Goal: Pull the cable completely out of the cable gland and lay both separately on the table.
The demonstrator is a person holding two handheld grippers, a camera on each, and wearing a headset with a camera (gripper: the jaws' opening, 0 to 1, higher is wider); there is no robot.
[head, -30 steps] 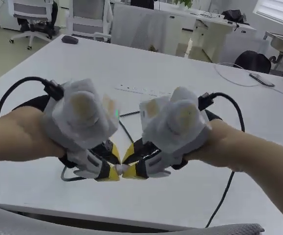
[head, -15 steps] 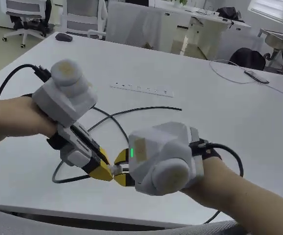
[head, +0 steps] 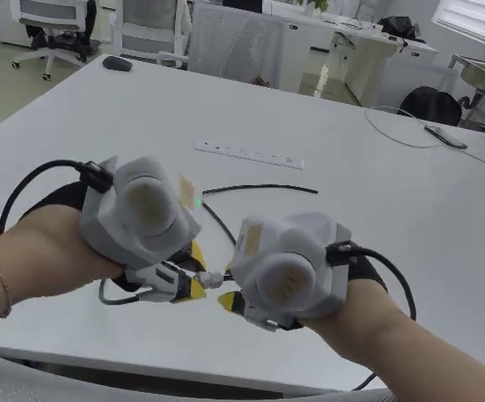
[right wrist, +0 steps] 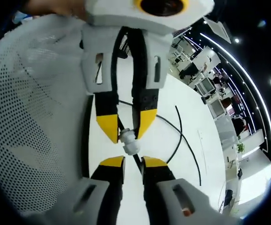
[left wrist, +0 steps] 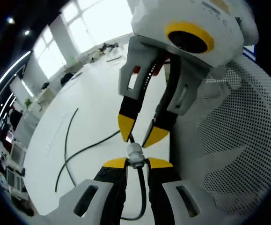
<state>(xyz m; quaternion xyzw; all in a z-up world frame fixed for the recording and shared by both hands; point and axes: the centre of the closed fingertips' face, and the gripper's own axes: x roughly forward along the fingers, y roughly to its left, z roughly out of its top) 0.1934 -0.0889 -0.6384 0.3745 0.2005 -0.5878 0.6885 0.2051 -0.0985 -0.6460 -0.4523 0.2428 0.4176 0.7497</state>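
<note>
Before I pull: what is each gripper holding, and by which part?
The left gripper pinches the white cable gland at its rear end. The right gripper pinches the black cable just where it leaves the gland's front.

The person's left hand (head: 54, 251) and right hand (head: 355, 306) bring the two grippers nose to nose at the cable gland (left wrist: 136, 154). The left gripper (left wrist: 136, 162) is clamped on the cable gland. The right gripper (right wrist: 133, 162), just beside it, pinches the cable (left wrist: 141, 192) with its jaws almost together.

Power strip (head: 250, 155), mouse (head: 118, 63), office chair (head: 45, 21)
</note>
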